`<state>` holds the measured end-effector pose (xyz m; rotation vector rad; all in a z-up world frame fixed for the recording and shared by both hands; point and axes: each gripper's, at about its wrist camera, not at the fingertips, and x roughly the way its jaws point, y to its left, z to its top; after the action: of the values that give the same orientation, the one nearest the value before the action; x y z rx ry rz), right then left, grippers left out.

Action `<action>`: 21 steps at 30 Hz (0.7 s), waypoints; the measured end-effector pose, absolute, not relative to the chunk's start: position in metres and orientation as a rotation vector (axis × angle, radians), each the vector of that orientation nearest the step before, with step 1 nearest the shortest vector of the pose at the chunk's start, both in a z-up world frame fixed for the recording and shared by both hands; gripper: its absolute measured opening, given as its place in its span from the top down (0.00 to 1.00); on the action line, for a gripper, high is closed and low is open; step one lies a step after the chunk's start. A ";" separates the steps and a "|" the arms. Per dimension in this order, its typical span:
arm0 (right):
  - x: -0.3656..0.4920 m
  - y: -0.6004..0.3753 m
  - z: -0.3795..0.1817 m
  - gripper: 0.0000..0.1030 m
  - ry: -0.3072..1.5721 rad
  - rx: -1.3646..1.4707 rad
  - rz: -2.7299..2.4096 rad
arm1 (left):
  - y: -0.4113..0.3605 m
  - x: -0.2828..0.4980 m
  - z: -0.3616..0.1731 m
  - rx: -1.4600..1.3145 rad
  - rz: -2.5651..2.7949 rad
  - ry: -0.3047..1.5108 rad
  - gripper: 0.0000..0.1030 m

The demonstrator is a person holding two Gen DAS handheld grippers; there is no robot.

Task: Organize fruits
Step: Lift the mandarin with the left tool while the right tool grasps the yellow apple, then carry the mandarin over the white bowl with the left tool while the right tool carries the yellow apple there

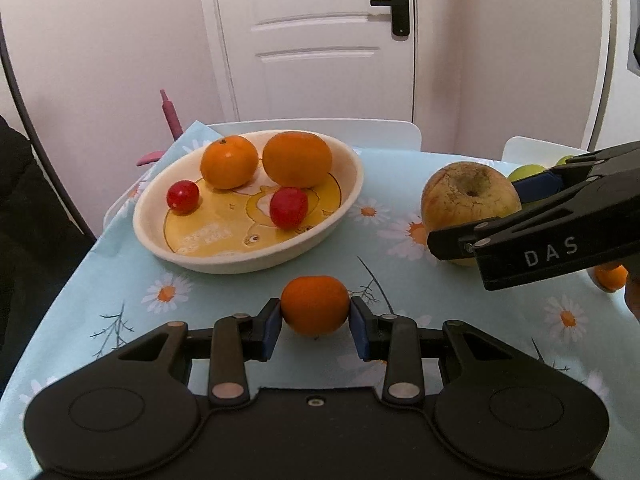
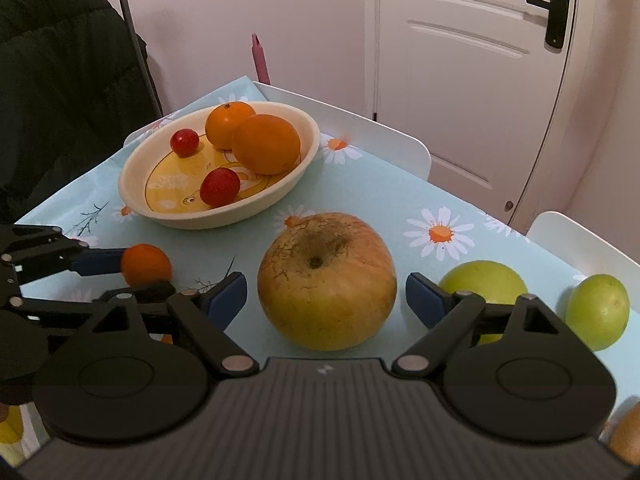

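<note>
A cream oval bowl (image 1: pixel 152 236) (image 2: pixel 132 196) holds two oranges (image 1: pixel 298 163) (image 2: pixel 266 143) and two small red fruits (image 1: pixel 288 208) (image 2: pixel 220 186). My left gripper (image 1: pixel 315 312) (image 2: pixel 132 270) is shut on a small orange (image 1: pixel 315 310) (image 2: pixel 146 263) just in front of the bowl, low over the cloth. My right gripper (image 2: pixel 326 292) (image 1: pixel 476 216) is open, its fingers on either side of a large yellow-brown apple (image 2: pixel 326 280) (image 1: pixel 470 196) without touching it.
Two green fruits (image 2: pixel 486 280) (image 2: pixel 598 310) lie right of the apple. Another small orange (image 1: pixel 610 278) lies at the right edge. A brown fruit (image 2: pixel 626 436) shows at the lower right. The flowered tablecloth (image 1: pixel 120 280) covers the table; white chairs and a door stand behind.
</note>
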<state>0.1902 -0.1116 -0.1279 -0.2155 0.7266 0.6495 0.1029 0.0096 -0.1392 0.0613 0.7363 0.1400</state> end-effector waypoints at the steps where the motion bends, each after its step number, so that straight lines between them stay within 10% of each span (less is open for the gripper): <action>1: 0.190 -0.111 -0.128 0.13 0.726 -0.223 0.650 | 0.010 0.102 -0.138 0.062 0.143 0.733 0.61; 21: 0.155 -0.124 -0.072 0.14 0.702 -0.192 0.645 | 0.018 0.076 -0.075 0.056 0.169 0.660 0.61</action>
<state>0.1555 -0.1240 -0.0717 -0.1920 0.7017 0.6447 0.0760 0.0177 -0.0749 0.0556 0.6600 0.1694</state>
